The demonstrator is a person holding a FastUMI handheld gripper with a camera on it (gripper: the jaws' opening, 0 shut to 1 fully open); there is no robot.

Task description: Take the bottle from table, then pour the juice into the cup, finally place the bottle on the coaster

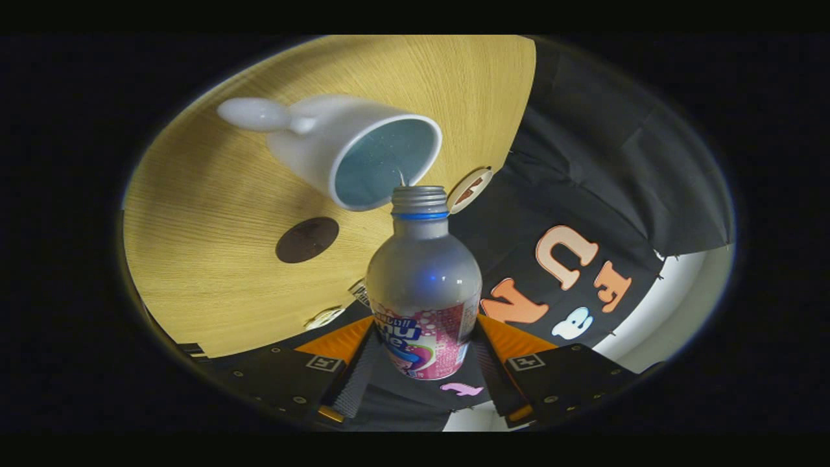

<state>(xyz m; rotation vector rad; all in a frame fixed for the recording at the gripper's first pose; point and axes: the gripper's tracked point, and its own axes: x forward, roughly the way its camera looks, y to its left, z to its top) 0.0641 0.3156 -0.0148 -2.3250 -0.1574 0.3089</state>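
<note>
My gripper [423,353] is shut on a clear bottle [425,285] with a pink and white label, both fingers pressing its lower body. The bottle is uncapped and tipped over, its open mouth at the rim of a white cup [363,152] with a pale blue inside and a rounded handle. A thin stream runs from the bottle mouth into the cup. The cup stands on the light wooden table [214,227]. A dark round coaster [307,239] lies on the table beside the cup, between it and my fingers.
A small round tag [469,190] lies at the table's edge just past the bottle neck. Another pale disc [324,317] lies at the table edge near my finger. The black cloth wall hangs beyond the table edge.
</note>
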